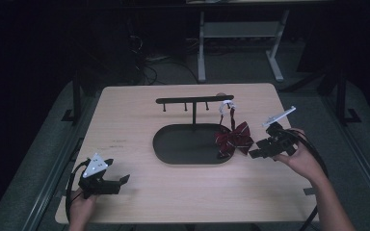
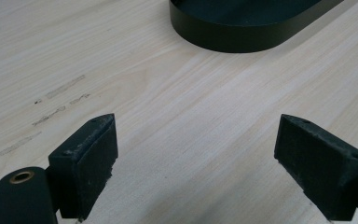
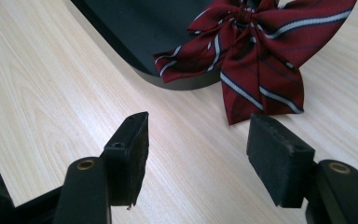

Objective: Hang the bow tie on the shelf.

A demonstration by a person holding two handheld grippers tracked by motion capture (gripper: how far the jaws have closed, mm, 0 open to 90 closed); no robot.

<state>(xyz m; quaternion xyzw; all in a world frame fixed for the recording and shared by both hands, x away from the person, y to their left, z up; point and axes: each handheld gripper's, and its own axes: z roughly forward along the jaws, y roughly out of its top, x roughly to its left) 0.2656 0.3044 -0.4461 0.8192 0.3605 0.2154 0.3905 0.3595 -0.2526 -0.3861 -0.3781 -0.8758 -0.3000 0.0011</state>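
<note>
A dark red bow tie point(image 1: 233, 138) with pale stripes hangs by a white strap point(image 1: 226, 105) from the right end of a black stand's crossbar point(image 1: 192, 100). Its lower part rests against the right rim of the stand's oval base point(image 1: 183, 144). My right gripper point(image 1: 259, 148) hovers just right of the bow, jaws open and empty. In the right gripper view the bow tie point(image 3: 256, 51) lies beyond the open gripper point(image 3: 198, 149), draped over the base rim point(image 3: 135, 28). My left gripper point(image 1: 118, 171) sits open near the front left corner; the left gripper point(image 2: 196, 154) frames bare wood, with the base point(image 2: 242, 28) farther off.
The light wooden table point(image 1: 125, 120) has faint scuff marks point(image 2: 56, 100) left of the stand. Small pegs hang under the crossbar. A white desk frame point(image 1: 241, 43) stands on the dark floor behind the table.
</note>
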